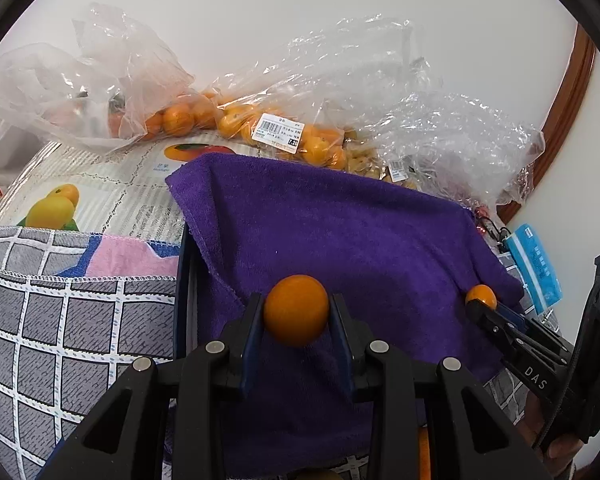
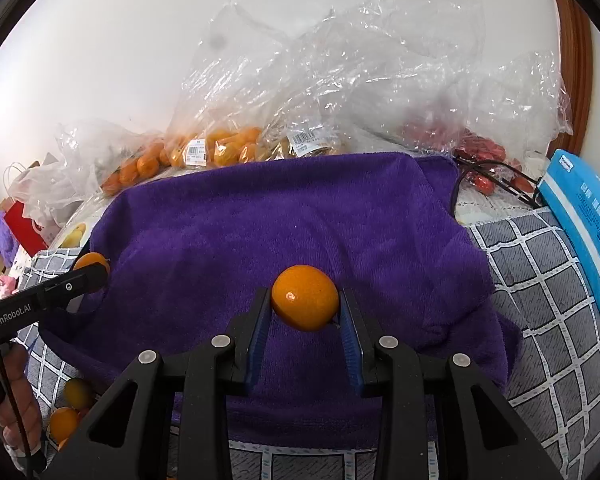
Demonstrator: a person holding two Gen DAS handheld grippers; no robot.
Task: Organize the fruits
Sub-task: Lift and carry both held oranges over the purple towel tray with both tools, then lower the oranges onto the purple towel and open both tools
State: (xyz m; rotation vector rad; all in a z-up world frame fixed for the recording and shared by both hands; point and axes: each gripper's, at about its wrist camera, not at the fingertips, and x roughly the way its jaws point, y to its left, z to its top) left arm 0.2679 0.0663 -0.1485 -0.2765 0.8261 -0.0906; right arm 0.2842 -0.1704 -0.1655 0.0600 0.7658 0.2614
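Each gripper holds a small orange above a purple towel (image 1: 340, 232) draped over a dark bin. In the left wrist view my left gripper (image 1: 297, 312) is shut on one orange (image 1: 296, 308), and the right gripper (image 1: 482, 302) shows at the right with its orange (image 1: 481, 295). In the right wrist view my right gripper (image 2: 305, 306) is shut on an orange (image 2: 305, 297) over the purple towel (image 2: 300, 216). The left gripper (image 2: 94, 270) enters from the left with its orange (image 2: 92, 260). Several loose oranges (image 2: 70, 408) lie low at the left.
Clear plastic bags of oranges (image 1: 236, 120) and other fruit lie at the back against a white wall. A red-fruit bag (image 2: 480, 152) sits back right. A grey checked cloth (image 1: 60, 320) covers the surface, and a blue packet (image 2: 580, 224) lies at the right. A hand (image 2: 8, 400) holds the left gripper.
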